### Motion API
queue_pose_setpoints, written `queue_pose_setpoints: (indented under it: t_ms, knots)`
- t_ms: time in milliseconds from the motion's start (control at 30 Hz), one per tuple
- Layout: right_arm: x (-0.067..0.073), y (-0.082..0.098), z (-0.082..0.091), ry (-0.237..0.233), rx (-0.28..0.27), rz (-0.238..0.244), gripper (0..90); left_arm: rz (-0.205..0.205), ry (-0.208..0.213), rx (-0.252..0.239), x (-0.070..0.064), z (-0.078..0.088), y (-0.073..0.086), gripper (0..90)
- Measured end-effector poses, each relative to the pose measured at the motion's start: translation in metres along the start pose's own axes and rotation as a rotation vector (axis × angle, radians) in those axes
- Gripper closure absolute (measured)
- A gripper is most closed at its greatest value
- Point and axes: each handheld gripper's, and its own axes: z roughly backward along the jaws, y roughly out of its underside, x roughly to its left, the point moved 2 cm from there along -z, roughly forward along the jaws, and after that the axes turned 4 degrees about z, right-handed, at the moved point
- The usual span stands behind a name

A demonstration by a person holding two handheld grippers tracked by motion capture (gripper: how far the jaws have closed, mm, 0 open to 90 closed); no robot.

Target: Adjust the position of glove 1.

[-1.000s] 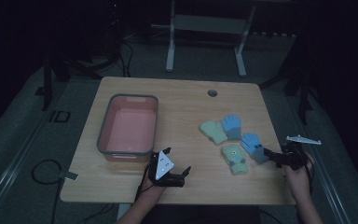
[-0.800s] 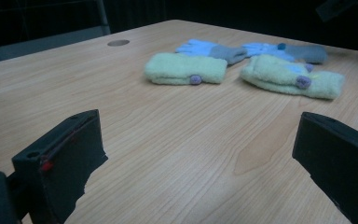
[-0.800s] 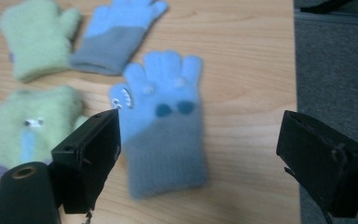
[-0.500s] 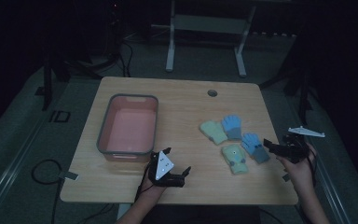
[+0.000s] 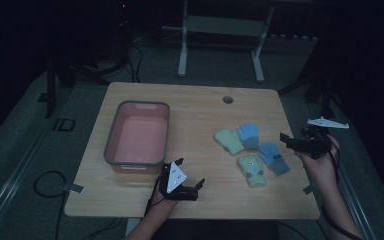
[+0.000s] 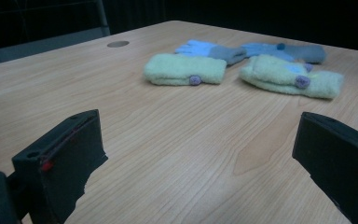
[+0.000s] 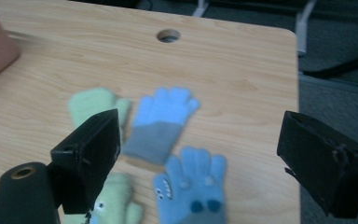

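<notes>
Holding your right gripper (image 5: 289, 141) above the table's (image 5: 200, 107) right edge, jaws spread wide and empty, you've got four gloves just at its 9 o'clock: two blue gloves (image 5: 249, 135) (image 5: 274, 158) and two green ones (image 5: 229, 140) (image 5: 250, 170). Your left gripper (image 5: 189, 175) rests near the front edge, wide open, empty, at 5 o'clock from the pink bin (image 5: 139, 159).

I work in a dim lab or recording room: a bare wooden desk (image 5: 195, 105) with a cable hole (image 5: 227, 99), loose cables (image 5: 47, 182) on grey floor left of the desk, metal stand legs (image 5: 220, 45) behind it.
</notes>
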Motion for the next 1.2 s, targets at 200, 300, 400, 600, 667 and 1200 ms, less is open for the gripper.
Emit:
queue_pose_setpoints:
  t_ms: [200, 300, 400, 600, 667, 1200]
  knots:
    - [0.009, -0.014, -0.004, -0.031, -0.005, 0.024, 13.9, 0.001, 0.002, 0.0, 0.0, 0.0, 0.0, 2.2]
    - [0.017, -0.018, -0.009, -0.05, 0.015, 0.052, 14.2, 0.008, 0.009, -0.003, 0.001, 0.0, 0.0, 2.2]
    - [0.025, -0.023, -0.015, -0.078, 0.026, 0.071, 14.9, 0.012, 0.012, -0.005, 0.001, 0.0, 0.0, 2.2]
    - [0.043, -0.03, -0.03, -0.134, 0.039, 0.119, 16.7, 0.008, 0.015, -0.006, 0.001, 0.0, 0.0, 2.2]
    - [0.046, -0.031, -0.032, -0.138, 0.043, 0.128, 16.8, 0.008, 0.017, -0.006, 0.001, 0.0, 0.0, 2.2]
    - [0.085, -0.035, -0.077, -0.271, 0.095, 0.224, 28.5, 0.001, 0.027, -0.009, 0.001, 0.001, 0.0, 2.2]
